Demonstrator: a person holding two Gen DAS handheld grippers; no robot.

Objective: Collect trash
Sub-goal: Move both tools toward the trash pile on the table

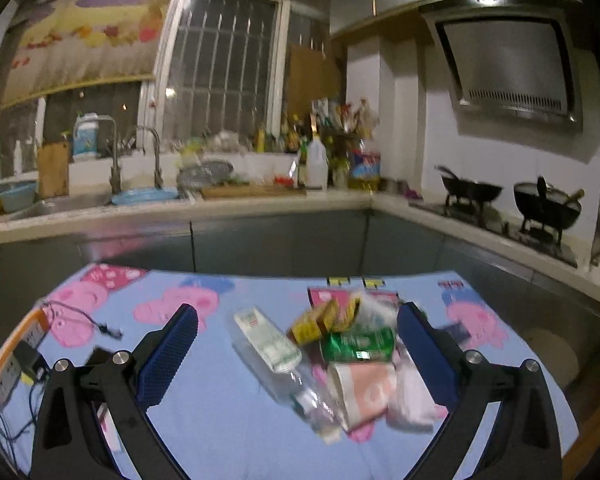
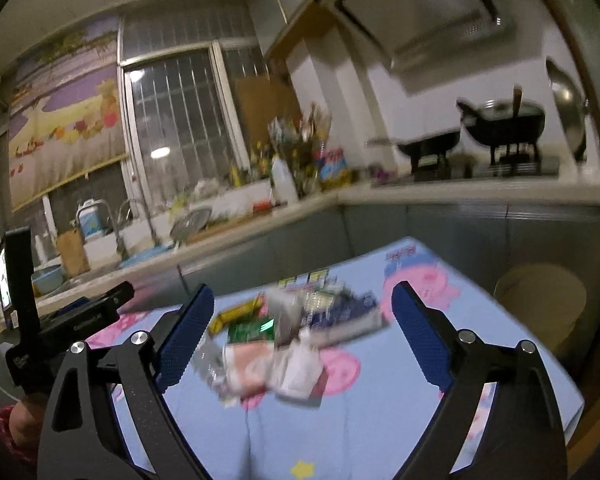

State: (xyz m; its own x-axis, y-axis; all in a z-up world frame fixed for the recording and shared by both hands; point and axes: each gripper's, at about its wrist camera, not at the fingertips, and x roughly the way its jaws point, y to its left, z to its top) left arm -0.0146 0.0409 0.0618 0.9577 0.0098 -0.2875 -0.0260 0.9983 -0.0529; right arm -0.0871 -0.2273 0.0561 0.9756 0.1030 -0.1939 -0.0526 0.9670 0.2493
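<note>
A heap of trash lies on a blue cartoon tablecloth [image 1: 220, 412]: a clear plastic bottle [image 1: 276, 356], a pink paper cup [image 1: 364, 392], a green wrapper [image 1: 356, 344], a yellow carton [image 1: 316, 320] and white crumpled plastic [image 1: 412, 400]. My left gripper [image 1: 296, 312] is open and empty above the table, its jaws to either side of the heap. My right gripper [image 2: 304, 300] is open and empty too, above the same heap [image 2: 276, 352], which is blurred in that view. The left gripper's body [image 2: 60, 320] shows at the left of the right wrist view.
A power strip with cables [image 1: 16, 356] lies at the table's left edge. Behind the table runs a kitchen counter [image 1: 260, 204] with a sink, bottles and a cutting board. Woks [image 1: 548, 204] stand on the stove at the right. A pale round bin or stool [image 2: 540, 300] stands right of the table.
</note>
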